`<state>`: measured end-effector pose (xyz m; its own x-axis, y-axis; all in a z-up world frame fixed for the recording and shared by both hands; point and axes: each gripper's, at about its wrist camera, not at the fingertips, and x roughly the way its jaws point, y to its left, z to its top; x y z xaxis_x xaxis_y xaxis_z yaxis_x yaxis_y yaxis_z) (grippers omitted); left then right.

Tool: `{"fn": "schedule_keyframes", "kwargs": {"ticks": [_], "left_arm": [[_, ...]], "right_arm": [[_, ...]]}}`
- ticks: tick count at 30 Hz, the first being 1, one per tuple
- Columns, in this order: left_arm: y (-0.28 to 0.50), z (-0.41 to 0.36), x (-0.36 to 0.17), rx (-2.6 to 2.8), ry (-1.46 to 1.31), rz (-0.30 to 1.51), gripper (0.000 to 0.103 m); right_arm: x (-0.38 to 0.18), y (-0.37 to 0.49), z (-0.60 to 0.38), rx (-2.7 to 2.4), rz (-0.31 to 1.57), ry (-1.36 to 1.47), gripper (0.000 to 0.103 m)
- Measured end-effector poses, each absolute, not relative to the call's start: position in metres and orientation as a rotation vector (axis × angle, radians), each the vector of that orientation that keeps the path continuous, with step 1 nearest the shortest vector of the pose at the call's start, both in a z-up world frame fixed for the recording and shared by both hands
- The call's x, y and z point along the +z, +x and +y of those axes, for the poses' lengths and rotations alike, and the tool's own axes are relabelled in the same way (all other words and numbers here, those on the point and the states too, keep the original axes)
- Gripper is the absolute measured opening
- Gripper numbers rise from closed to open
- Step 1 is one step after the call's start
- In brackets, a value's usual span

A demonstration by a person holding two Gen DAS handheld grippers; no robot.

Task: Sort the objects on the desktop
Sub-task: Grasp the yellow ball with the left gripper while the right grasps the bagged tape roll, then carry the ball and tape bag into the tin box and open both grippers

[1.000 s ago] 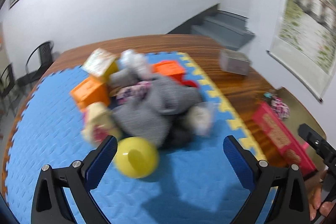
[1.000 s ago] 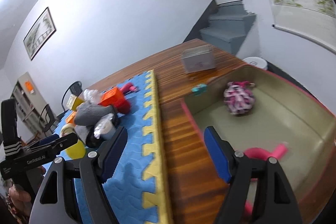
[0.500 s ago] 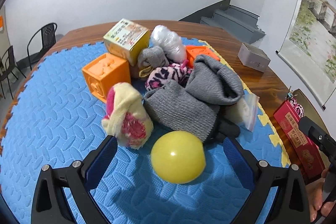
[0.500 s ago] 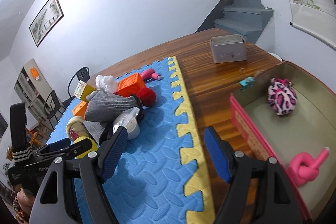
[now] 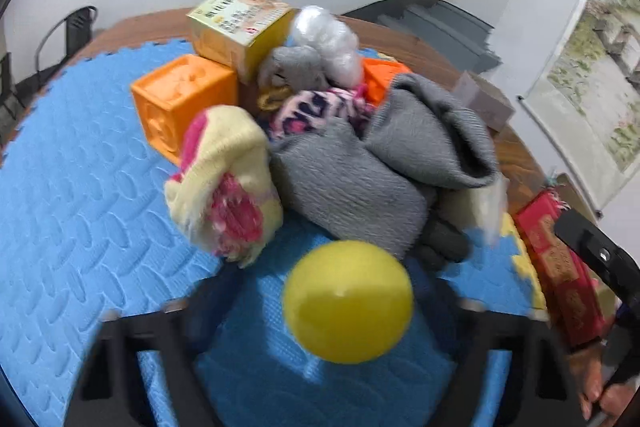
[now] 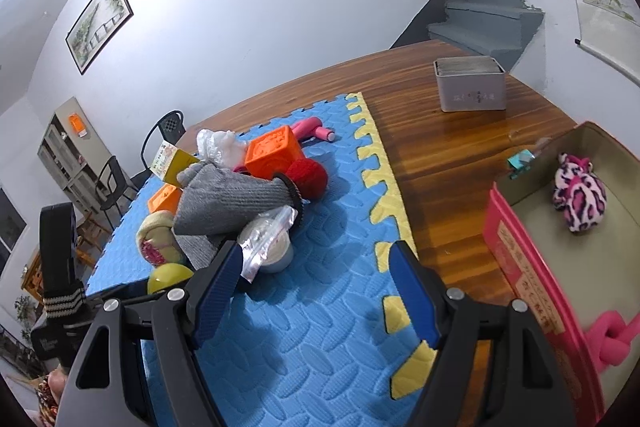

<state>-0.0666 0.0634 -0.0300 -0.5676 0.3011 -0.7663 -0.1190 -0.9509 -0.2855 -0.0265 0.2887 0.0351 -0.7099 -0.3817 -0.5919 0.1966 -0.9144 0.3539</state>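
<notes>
A pile of objects lies on the blue foam mat (image 5: 72,195): a yellow ball (image 5: 347,302), grey knit cloth (image 5: 360,171), a yellow-pink sock (image 5: 224,183), orange cubes (image 5: 180,103), a yellow box (image 5: 240,23). My left gripper (image 5: 324,311) is open, blurred, with the ball between its fingers, nearest the camera. My right gripper (image 6: 316,291) is open and empty over the mat, beside a bagged cup (image 6: 268,243). The pile also shows in the right wrist view (image 6: 236,195), with the ball (image 6: 168,277) at its near left.
A red box (image 6: 516,259) at the right holds a leopard plush (image 6: 580,195) and a pink knotted toy (image 6: 612,335). A grey tin (image 6: 470,83) stands on the wooden table (image 6: 440,139). A pink toy (image 6: 312,129) lies behind the pile.
My left gripper has moved forward and down so the yellow ball now sits between its fingers. My right gripper has swung left, from over the red box to over the mat.
</notes>
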Motion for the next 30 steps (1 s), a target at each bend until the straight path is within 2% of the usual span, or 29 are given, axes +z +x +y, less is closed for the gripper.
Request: {"fn": "schedule_keyframes", "kwargs": {"ticks": [6, 19, 20, 22, 24, 30], "left_arm": [[-0.062, 0.060, -0.024, 2.595, -1.286, -0.327, 0.054], [-0.059, 0.044, -0.020, 2.625, -1.233, -0.353, 0.053], [-0.059, 0.044, -0.020, 2.623, -1.234, -0.353, 0.053], [-0.059, 0.043, -0.021, 2.621, -1.234, -0.351, 0.053], [-0.059, 0.042, -0.021, 2.622, -1.233, -0.347, 0.053], [-0.057, 0.041, -0.020, 2.634, -1.229, -0.328, 0.053]], "right_arm": [[0.032, -0.042, 0.272, -2.539, -0.377, 1.050, 0.079], [0.009, -0.078, 0.228, -2.526, -0.213, 1.209, 0.078], [0.007, -0.080, 0.229, -2.516, -0.224, 1.221, 0.074], [0.003, -0.082, 0.233, -2.477, -0.266, 1.234, 0.050], [0.001, -0.082, 0.236, -2.457, -0.291, 1.236, 0.040], [0.017, -0.059, 0.245, -2.544, -0.256, 1.129, 0.040]]}}
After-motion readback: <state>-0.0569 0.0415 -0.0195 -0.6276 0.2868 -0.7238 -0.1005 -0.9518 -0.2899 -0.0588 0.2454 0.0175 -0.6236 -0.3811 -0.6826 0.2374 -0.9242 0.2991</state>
